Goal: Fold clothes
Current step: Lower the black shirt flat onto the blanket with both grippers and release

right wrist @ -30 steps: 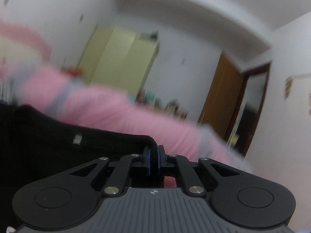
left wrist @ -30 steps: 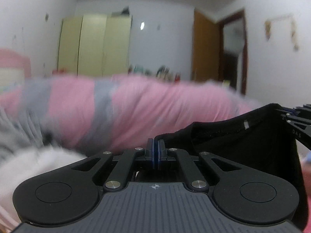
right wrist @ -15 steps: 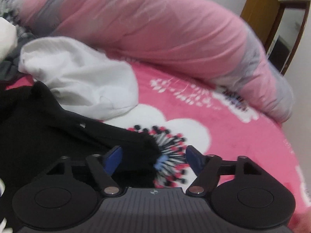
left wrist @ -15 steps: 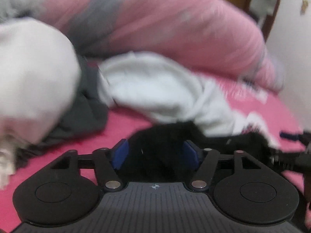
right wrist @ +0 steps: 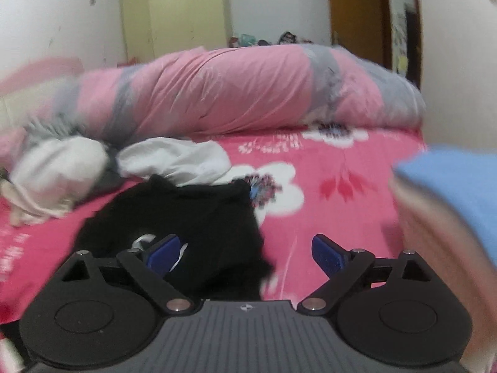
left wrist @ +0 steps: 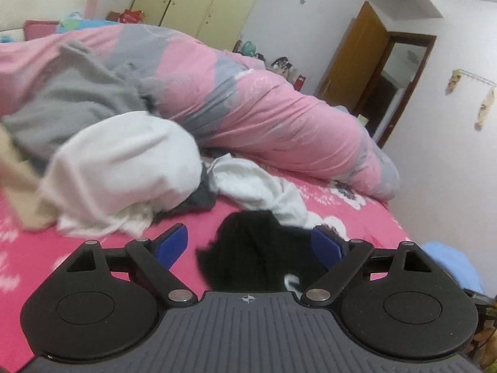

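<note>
I have both hand-held grippers standing wide, and neither one has hold of anything. The left hand-held gripper (left wrist: 250, 244) has just been opening: its blue pads (left wrist: 172, 244) are spread far apart, and the black garment (left wrist: 257, 248) lies on the bed between them, loose, with neither pad pressing on it. The right hand-held gripper (right wrist: 245, 250) has just been opening as well. Through its camera I see the black garment (right wrist: 198, 217) crumpled on the pink floral bedsheet (right wrist: 326, 205), reaching under the left pad (right wrist: 163, 253) while the right pad hangs over bare sheet; the cloth is not clamped.

The garment sits at the near side of the bed, its far edge touching a white garment (left wrist: 257, 183) that lies just beyond it. To the left of that I see a heap of clothes: a big white bundle (left wrist: 124, 168) with a grey fleecy piece (left wrist: 77, 99) behind it and a dark grey piece (left wrist: 202, 200) peeking out underneath. A rolled pink-and-grey quilt (left wrist: 264, 108) runs along the far side of the bed. At the right edge of the right camera, a blurred blue sleeve (right wrist: 456, 186) shows close up. Behind the bed stand a pale yellow wardrobe (left wrist: 198, 0) and an open wooden door (left wrist: 354, 59).
</note>
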Demonstrator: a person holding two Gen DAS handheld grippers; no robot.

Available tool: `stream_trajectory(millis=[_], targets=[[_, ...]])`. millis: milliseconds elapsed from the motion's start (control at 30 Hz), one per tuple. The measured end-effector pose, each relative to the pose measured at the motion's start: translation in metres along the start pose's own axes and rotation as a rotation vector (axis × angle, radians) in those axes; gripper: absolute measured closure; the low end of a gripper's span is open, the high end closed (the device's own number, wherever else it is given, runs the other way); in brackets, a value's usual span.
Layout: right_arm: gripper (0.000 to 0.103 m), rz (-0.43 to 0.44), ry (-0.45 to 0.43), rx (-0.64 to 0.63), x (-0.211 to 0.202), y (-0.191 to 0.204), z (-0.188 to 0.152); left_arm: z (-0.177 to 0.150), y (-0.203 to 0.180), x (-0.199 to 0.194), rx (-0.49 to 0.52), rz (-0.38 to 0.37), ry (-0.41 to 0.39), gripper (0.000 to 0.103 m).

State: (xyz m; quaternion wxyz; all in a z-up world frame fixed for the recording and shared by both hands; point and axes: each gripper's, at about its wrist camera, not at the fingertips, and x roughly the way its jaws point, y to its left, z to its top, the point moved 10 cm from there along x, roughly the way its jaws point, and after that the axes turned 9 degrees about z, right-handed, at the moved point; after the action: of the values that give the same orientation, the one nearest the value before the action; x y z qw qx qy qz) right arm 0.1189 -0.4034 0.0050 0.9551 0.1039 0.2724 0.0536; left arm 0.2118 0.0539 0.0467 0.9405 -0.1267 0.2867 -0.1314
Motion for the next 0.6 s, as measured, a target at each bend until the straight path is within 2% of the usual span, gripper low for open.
stream_trajectory(millis=[100,167,267,300,367,433,600], targets=[[0.009,0.03,0.024,0.127,-0.037,-0.005,-0.041,-0.037,0.011,-0.029,0.024,0.002,0.029,0.013],[0.009,0.04,0.055,0.216,-0.055,-0.009,-0.071,-0.067,0.015,-0.034,0.034,0.007,0.066,0.013],[0.013,0.057,0.091,0.308,-0.068,-0.007,-0.113,-0.118,0.016,-0.031,0.02,-0.012,0.138,0.02],[0.015,0.062,0.103,0.337,-0.072,-0.006,-0.126,-0.134,0.016,-0.026,0.011,-0.014,0.167,0.025],[0.022,0.059,0.121,0.365,-0.077,-0.003,-0.144,-0.161,0.015,-0.015,0.001,-0.015,0.206,0.036],[0.023,0.075,0.126,0.396,-0.082,0.001,-0.157,-0.182,0.01,-0.006,0.023,-0.034,0.23,0.044],[0.026,0.139,0.083,0.437,-0.094,0.017,-0.163,-0.211,0.006,0.011,0.101,0.019,0.243,0.045]])
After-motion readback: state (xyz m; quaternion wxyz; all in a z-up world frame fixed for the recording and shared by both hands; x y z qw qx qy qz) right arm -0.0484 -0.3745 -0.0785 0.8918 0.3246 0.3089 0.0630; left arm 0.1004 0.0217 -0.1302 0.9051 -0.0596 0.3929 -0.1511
